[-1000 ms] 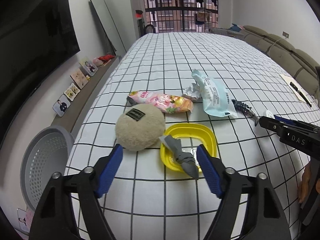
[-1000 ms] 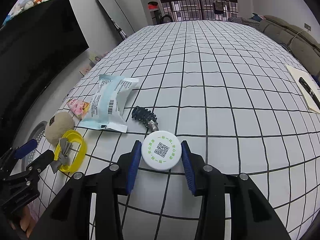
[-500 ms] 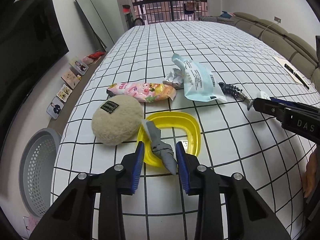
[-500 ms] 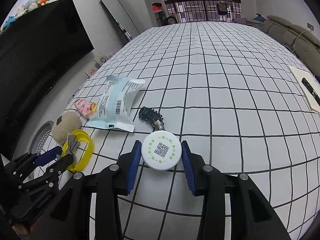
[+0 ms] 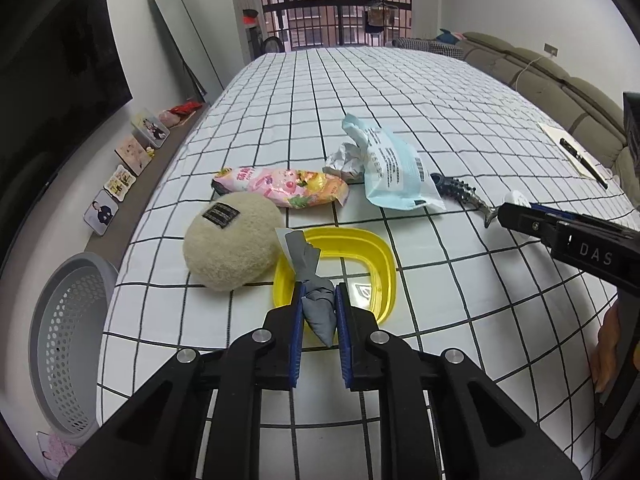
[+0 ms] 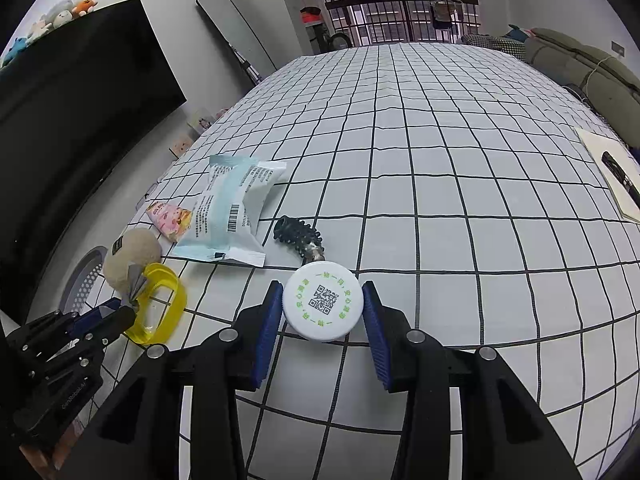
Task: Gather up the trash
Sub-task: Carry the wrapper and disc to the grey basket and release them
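Slippage is what I am worrying about most: the left gripper [image 5: 319, 312] is closing on the limp grey wrapper [image 5: 314, 286], low centre of the left view, and the blue fingers [image 5: 298, 320] are already pinching its lower bulge. Its twisted top is lying over the rim of the yellow tray [image 5: 380, 256], so a lift could be dragging the tray along or letting the soft scrap slide out. The right gripper [image 6: 323, 312] is holding the white round lid [image 6: 322, 306], its fingers touching both edges; a thin rim grip like that may be popping loose. The grey basket [image 5: 60, 340] is sitting at the lower left, below the edge of the checked bed [image 5: 360, 92], well apart from both
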A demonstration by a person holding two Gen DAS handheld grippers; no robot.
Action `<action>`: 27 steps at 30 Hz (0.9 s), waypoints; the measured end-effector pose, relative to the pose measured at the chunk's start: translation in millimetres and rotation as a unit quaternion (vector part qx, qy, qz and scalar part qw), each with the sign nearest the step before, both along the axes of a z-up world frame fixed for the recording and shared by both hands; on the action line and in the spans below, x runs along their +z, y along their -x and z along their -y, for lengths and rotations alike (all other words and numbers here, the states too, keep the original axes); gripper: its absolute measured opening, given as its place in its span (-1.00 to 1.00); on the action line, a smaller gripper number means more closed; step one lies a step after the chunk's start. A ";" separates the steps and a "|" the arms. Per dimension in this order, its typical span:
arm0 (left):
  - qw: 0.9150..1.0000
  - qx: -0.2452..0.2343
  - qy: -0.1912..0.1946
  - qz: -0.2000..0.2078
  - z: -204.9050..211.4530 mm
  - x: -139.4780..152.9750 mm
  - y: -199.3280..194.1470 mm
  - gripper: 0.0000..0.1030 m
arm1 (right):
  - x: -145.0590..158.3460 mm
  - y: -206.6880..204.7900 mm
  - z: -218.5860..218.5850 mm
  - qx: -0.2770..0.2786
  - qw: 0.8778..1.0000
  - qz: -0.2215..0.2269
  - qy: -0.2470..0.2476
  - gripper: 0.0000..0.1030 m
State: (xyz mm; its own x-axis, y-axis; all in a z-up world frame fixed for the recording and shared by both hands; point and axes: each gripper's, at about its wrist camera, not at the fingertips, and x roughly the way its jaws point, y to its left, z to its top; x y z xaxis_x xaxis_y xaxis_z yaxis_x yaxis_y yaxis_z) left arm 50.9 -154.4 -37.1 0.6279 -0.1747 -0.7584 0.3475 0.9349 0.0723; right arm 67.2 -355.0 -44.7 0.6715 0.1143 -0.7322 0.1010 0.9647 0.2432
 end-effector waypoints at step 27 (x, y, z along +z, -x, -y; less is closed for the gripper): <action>0.992 0.108 0.050 0.045 -148.3 17.6 10.7 -0.70 | 41.6 22.1 -119.3 0.058 0.998 0.026 0.020 -0.24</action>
State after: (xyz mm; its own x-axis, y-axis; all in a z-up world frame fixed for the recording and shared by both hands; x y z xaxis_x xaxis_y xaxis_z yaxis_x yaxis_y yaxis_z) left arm 40.2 -6.1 -19.4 0.7235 -0.1006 -0.6830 0.1346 0.9909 -0.0034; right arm 45.1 -235.7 -3.1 0.6927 0.1640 -0.7024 -0.0234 0.9784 0.2054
